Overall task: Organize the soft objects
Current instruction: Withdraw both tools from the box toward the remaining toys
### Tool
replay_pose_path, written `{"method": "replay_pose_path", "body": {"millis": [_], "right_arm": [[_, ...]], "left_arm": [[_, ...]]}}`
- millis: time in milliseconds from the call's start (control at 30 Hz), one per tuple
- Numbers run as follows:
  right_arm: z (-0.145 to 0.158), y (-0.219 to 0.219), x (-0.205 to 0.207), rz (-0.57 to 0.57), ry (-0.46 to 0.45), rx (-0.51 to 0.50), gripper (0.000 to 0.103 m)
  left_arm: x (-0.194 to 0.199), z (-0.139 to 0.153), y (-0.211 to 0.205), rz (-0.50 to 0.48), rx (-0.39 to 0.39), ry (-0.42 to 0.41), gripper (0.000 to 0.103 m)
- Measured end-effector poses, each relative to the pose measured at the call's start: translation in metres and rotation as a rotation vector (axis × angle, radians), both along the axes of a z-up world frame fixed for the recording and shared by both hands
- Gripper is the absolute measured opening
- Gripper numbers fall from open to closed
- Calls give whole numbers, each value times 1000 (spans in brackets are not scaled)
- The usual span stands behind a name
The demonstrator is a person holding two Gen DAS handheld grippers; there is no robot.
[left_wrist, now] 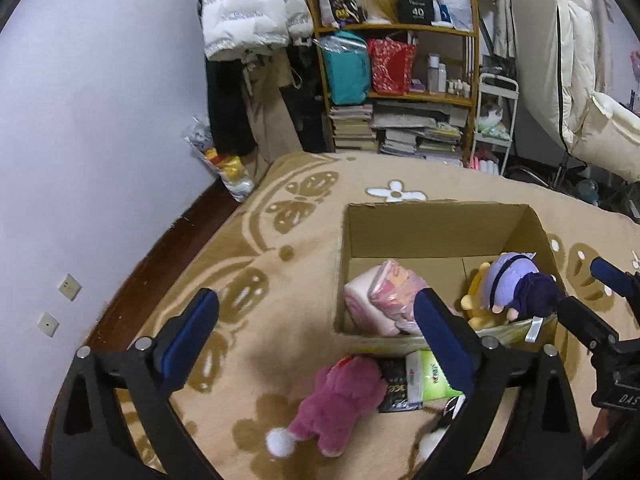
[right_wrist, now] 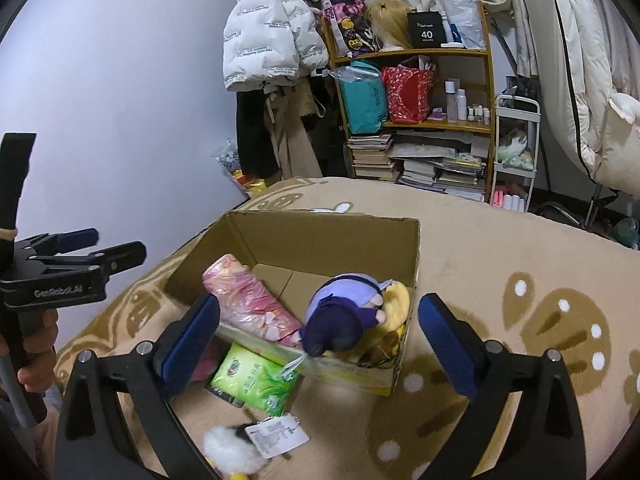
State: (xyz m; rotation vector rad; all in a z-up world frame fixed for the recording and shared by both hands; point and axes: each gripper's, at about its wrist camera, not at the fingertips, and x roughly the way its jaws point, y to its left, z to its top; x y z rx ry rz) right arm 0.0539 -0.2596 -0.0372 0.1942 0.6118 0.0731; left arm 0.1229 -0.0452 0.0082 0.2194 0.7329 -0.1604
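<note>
An open cardboard box (left_wrist: 432,232) (right_wrist: 320,244) stands on the bed. Inside lie a pink wrapped bundle (left_wrist: 380,300) (right_wrist: 248,300), a purple doll (left_wrist: 516,284) (right_wrist: 344,312) and a yellow plush (left_wrist: 476,304) (right_wrist: 398,304). In front of the box lie a magenta plush (left_wrist: 336,404), a green tissue pack (left_wrist: 430,376) (right_wrist: 256,380) and a white-and-black plush (right_wrist: 232,452). My left gripper (left_wrist: 316,340) is open and empty above the magenta plush. My right gripper (right_wrist: 320,344) is open and empty over the box's near wall.
A tan blanket with a brown butterfly pattern (left_wrist: 280,280) (right_wrist: 520,280) covers the bed. Behind stand a wooden shelf (left_wrist: 400,92) with books and bags, hanging coats (left_wrist: 248,8), and a white cart (left_wrist: 492,128). A white wall (left_wrist: 80,120) lies left.
</note>
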Motion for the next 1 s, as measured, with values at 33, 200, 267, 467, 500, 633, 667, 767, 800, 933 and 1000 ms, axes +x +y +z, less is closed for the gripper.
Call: {"method": "replay_pose_path", "body": {"millis": [33, 200, 267, 467, 500, 633, 667, 767, 800, 933, 1000], "right_arm": [[2, 2, -2, 4, -2, -5, 103], [12, 15, -17, 28, -12, -28, 103], [12, 21, -24, 34, -12, -21, 103], [-3, 32, -38, 63, 35, 45, 103], [-5, 34, -40, 65, 38, 47, 103], [-16, 48, -48, 83, 49, 10, 103], [-19, 51, -50, 87, 46, -11, 103], [-29, 52, -52, 86, 65, -40, 103], [-32, 52, -52, 89, 73, -40, 103], [-45, 50, -49, 91, 122, -44, 103], [-51, 50, -46, 94, 144, -35, 103]], "left_arm": [[-4, 3, 3, 8, 2, -9, 99], [-18, 11, 23, 55, -25, -10, 100], [-24, 10, 31, 88, -37, -15, 100], [-42, -3, 46, 98, -26, 13, 100], [-43, -5, 48, 100, -24, 26, 100], [-44, -18, 55, 125, 1, 65, 100], [-45, -21, 56, 125, 4, 72, 100], [-43, -31, 56, 115, 24, 101, 100], [-42, -33, 56, 114, 31, 109, 100], [-35, -46, 55, 110, 48, 178, 100], [-32, -52, 54, 112, 67, 198, 100]]}}
